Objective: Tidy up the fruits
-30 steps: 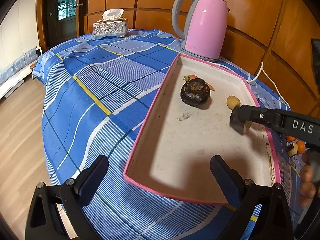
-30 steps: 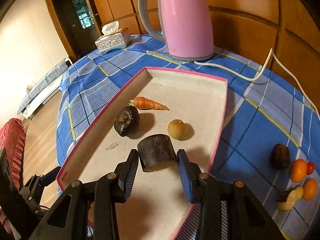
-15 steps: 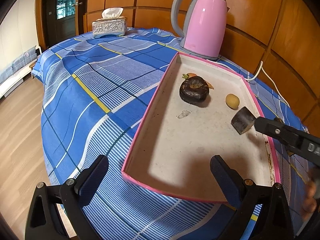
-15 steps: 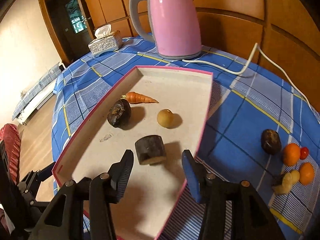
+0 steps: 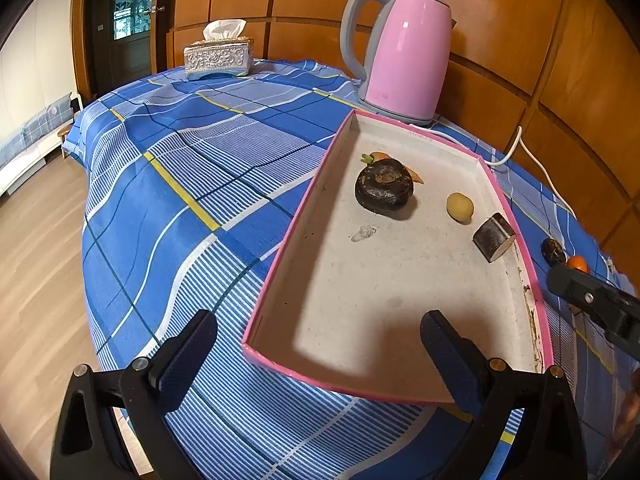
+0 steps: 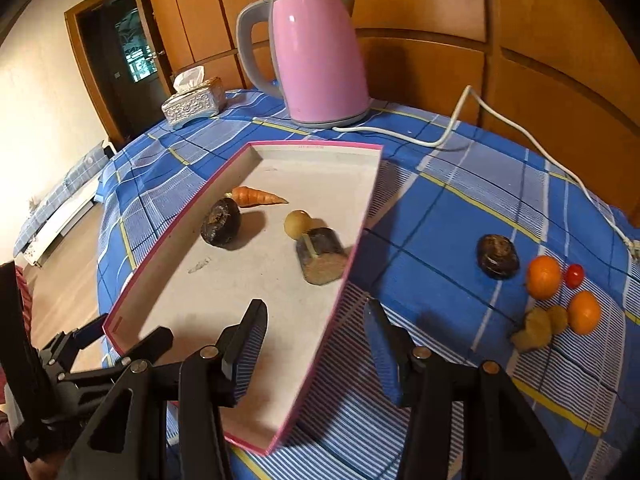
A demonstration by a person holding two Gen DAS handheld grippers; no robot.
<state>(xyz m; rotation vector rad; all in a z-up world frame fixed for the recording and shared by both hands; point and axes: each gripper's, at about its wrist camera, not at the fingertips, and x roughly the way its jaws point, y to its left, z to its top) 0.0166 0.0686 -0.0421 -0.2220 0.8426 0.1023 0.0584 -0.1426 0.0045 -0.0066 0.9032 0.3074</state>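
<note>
A pink-rimmed tray (image 5: 536, 288) (image 6: 360, 236) lies on the blue checked cloth. In it are a dark round fruit (image 5: 383, 190) (image 6: 221, 222), a carrot (image 6: 256, 197), a small yellow fruit (image 5: 460, 208) (image 6: 297, 223) and a dark cut chunk (image 5: 493, 235) (image 6: 322, 254). My right gripper (image 6: 316, 344) is open and empty above the tray's right rim, pulled back from the chunk. My left gripper (image 5: 316, 344) is open and empty at the tray's near end. On the cloth to the right lie a dark fruit (image 6: 497, 257), two oranges (image 6: 543, 277), a cherry tomato (image 6: 575, 275) and a yellowish piece (image 6: 540, 326).
A pink kettle (image 5: 404, 52) (image 6: 316, 60) stands behind the tray, with its white cord (image 6: 520, 128) running right across the cloth. A silver tissue box (image 5: 218, 58) (image 6: 192, 100) sits at the far table edge. Wooden wall panels are behind.
My right gripper opened and let go of the dark chunk in the tray, then drew back and to the right. The left gripper stayed put.
</note>
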